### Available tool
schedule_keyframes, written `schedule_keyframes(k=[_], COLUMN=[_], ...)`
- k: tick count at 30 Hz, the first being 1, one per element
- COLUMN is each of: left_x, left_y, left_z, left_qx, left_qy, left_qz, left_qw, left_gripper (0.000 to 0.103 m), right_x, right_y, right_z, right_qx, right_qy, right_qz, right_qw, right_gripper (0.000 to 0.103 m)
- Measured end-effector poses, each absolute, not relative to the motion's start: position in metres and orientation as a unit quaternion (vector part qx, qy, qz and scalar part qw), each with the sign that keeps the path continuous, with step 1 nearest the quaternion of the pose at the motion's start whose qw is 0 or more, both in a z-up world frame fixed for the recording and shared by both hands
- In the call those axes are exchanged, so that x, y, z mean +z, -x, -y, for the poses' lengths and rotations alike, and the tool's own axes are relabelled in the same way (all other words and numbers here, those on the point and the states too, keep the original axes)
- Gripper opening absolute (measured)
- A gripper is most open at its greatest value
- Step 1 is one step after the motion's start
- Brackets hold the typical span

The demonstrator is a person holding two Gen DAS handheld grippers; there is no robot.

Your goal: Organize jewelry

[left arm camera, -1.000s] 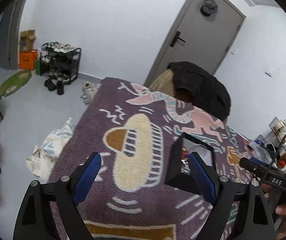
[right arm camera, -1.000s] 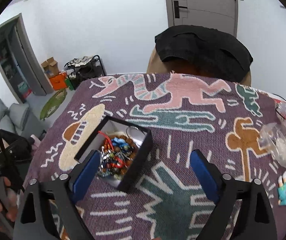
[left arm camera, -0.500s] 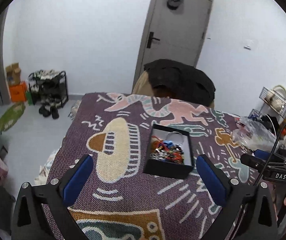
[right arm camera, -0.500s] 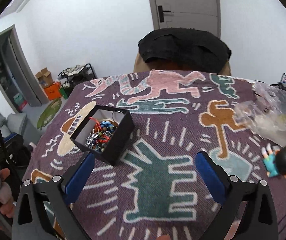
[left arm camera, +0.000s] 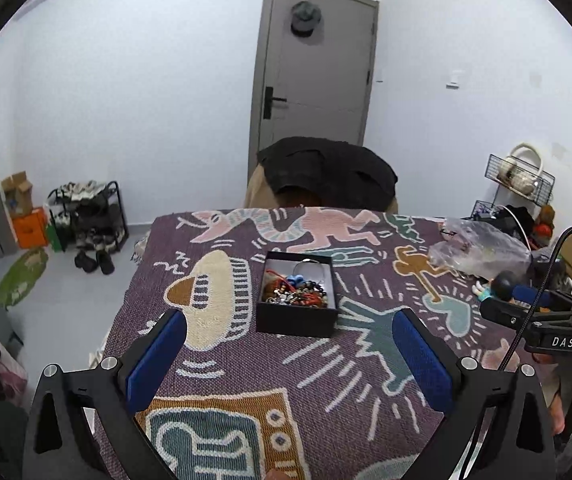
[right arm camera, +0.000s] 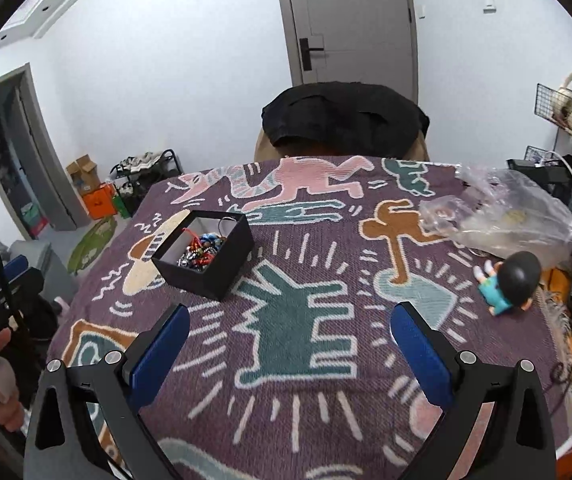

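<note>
A small black open box [left arm camera: 296,316] holds a tangle of beaded jewelry [left arm camera: 300,291] in red, blue and metal. It stands on a purple patterned cloth [left arm camera: 326,380] that covers the table. In the right wrist view the box [right arm camera: 205,276] sits to the left, with the jewelry [right arm camera: 201,250] inside. My left gripper [left arm camera: 289,324] is open and empty, held back from the box. My right gripper [right arm camera: 289,322] is open and empty, to the right of the box and nearer the table's front.
A crumpled clear plastic bag [right arm camera: 502,216] and a small doll [right arm camera: 510,284] lie at the table's right side. A chair with a black jacket [left arm camera: 326,172] stands at the far edge. A shoe rack [left arm camera: 85,216] stands by the wall on the left.
Both grippers have pulled back and up from the box. It was between the left fingers a second ago and now sits well ahead. More of the table shows in both views.
</note>
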State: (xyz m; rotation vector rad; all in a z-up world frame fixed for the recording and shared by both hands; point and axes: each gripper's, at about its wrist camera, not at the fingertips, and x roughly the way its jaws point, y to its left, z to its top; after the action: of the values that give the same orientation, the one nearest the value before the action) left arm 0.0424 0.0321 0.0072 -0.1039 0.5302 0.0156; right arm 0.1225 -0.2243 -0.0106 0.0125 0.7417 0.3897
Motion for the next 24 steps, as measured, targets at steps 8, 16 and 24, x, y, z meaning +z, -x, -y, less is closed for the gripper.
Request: schedule_keyframes(k=[8,16,24], left_x=[0.025,0.037,0.035], left_y=[-0.01,0.019,0.036], left_z=[-0.018,-0.011,-0.007], left_qx=[0.003,0.008,0.009], left_qy=[0.038,0.03,0.012], left_qz=[-0.236,-0.212,-0.21], left_qw=[0.971,0.977,0.978], left_gripper=[0.103,0.103,0.103], right_x=[0.011,0.027,0.037], right_y=[-0.089,-0.061,-0.036], right_z=[0.243,0.248,0.241], right_qx=[0.182,0.172,0.19], right_qy=[-0.009,0.002,0.018], right_qz=[-0.34,-0.323,-0.305], right_qw=[0.923,0.931,0.933], right_gripper=[0.101,0.101,0.101])
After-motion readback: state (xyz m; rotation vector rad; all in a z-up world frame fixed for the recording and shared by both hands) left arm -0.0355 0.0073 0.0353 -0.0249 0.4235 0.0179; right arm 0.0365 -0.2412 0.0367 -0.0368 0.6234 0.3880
